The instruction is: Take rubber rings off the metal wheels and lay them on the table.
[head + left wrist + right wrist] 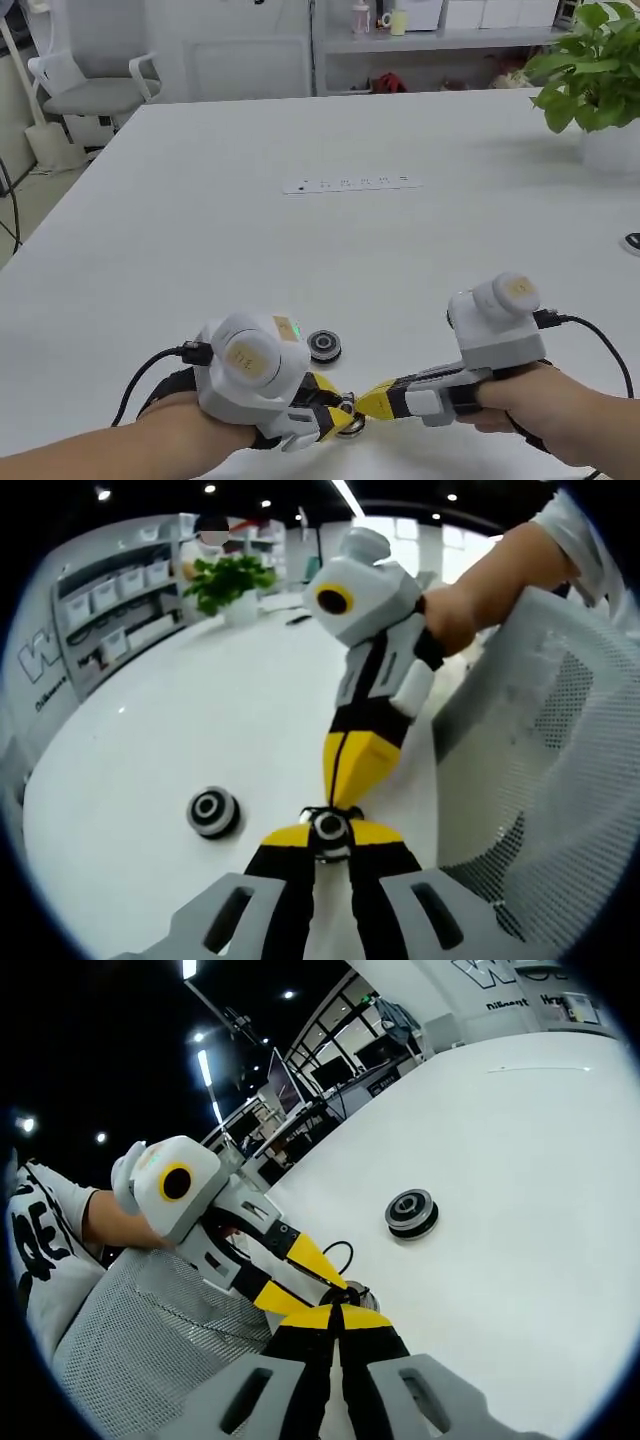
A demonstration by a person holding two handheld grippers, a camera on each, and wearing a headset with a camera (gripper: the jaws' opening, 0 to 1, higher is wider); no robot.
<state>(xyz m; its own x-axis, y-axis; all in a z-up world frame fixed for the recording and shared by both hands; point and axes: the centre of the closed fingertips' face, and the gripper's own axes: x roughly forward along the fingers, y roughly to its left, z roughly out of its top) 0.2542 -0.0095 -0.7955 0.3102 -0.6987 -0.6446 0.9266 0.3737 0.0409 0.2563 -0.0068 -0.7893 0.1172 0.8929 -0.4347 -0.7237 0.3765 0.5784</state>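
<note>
Clamping the metal wheel [328,827] just over the table's [400,250] near edge, the left gripper [338,415] held it firm while the right gripper's [340,1322] jaws, pressed together, seemingly nipped its rubber ring [313,822], which wanted a steady sideways peel, not a jerk.

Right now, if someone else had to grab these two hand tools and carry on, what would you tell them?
Left gripper: shut on a wheel, near the front edge of the table.
Right gripper: shut, tips against that wheel's rim; whether it has caught the ring is unclear.
Second wheel: on the table beside them, black ring on.
Done: no ring laid down yet.
Left: both rings.
</note>
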